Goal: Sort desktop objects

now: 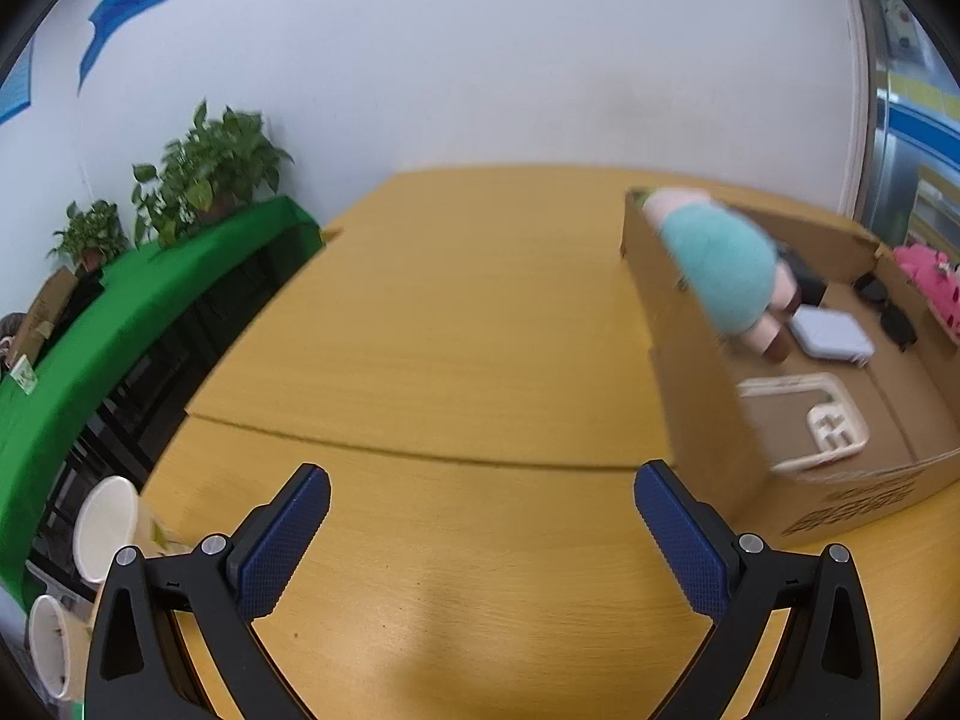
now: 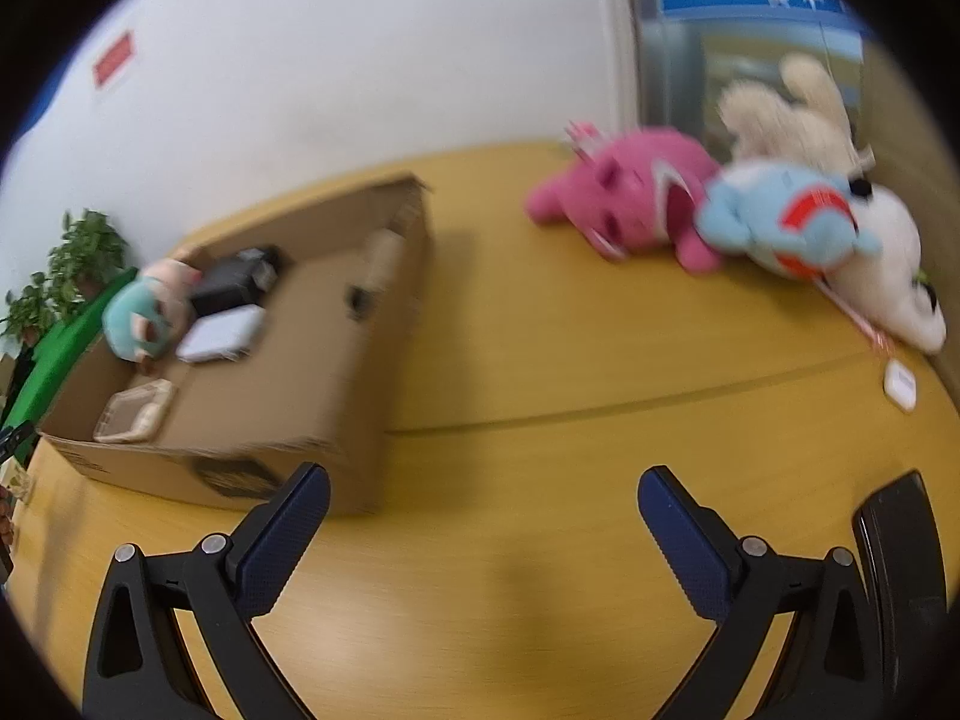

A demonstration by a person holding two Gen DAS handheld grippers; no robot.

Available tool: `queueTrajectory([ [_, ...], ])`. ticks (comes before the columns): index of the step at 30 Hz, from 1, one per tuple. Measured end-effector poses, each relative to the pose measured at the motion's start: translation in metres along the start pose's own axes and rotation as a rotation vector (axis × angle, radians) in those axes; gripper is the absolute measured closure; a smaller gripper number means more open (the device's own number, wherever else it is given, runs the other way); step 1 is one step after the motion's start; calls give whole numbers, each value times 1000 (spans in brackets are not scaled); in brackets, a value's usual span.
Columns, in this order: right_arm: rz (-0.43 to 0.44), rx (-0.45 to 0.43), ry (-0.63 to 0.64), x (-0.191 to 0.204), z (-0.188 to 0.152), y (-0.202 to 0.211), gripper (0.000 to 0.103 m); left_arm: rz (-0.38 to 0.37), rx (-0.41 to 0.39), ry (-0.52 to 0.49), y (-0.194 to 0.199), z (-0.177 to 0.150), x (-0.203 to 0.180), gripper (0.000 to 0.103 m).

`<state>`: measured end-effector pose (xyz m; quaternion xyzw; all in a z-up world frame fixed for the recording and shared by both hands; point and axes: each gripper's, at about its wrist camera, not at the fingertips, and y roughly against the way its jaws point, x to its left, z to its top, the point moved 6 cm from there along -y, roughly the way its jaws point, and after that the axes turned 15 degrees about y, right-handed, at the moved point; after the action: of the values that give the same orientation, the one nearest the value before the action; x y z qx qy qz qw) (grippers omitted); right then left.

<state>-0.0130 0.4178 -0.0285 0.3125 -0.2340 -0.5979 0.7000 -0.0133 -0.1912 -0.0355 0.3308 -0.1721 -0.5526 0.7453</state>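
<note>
A cardboard box point(image 1: 690, 360) stands on the wooden table point(image 1: 456, 330) at the right; it also shows in the right wrist view point(image 2: 288, 396) at the left. A teal and pink plush point(image 1: 720, 270) leans on the box's left wall, also seen in the right wrist view point(image 2: 141, 312). Inside lie a pale flat case point(image 1: 831, 336), a cream tray point(image 1: 804, 414), sunglasses point(image 1: 888, 312) and a black item point(image 2: 231, 288). A pink plush point(image 2: 624, 204), a blue plush point(image 2: 786, 222), a cream plush point(image 2: 786, 108) and a white plush point(image 2: 894, 276) lie far right. My left gripper point(image 1: 480, 516) and right gripper point(image 2: 483, 516) are open and empty.
Paper cups point(image 1: 105, 528) stand at the table's left edge. A green-covered shelf point(image 1: 138, 312) with potted plants point(image 1: 204, 174) runs along the left wall. A small white case point(image 2: 900, 390) lies near the plush toys. A black object point(image 2: 900, 558) sits at the right wrist view's lower right.
</note>
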Motion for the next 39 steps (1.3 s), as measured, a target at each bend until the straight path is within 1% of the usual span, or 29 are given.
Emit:
queueTrajectory([
  [2,-36,65,-18,-26,-12,-22,0,-11,62,-15,-23,-9,4,0],
  [4,-80,100,-5,-44,-20,-37,0,1,106,-36,-40,-14,4,0],
  [5,-97,109,-2,-50,-24,-42,0,0,115,-53,-47,-18,1,0],
  [7,-104,120,-14,-62,-28,-53,0,13,141,-73,-58,-22,-2,0],
  [8,-104,130,-21,-67,-31,-60,0,8,153,-74,-62,-22,-5,0],
  [12,-104,169,-10,-83,-37,-77,0,-26,199,-30,-77,-22,-12,0],
  [13,-124,165,8,-84,-38,-79,0,-26,199,-22,-77,-20,-10,0],
  [16,-115,163,22,-85,-36,-81,0,-28,214,15,-81,-16,-6,0],
  [27,-151,175,-15,-106,-29,-88,0,-20,211,33,-90,-5,5,0],
  [31,-163,177,-27,-114,-27,-91,0,-27,213,21,-91,-2,6,0],
  [39,-164,175,-23,-113,-27,-91,0,-25,212,22,-92,-2,5,0],
])
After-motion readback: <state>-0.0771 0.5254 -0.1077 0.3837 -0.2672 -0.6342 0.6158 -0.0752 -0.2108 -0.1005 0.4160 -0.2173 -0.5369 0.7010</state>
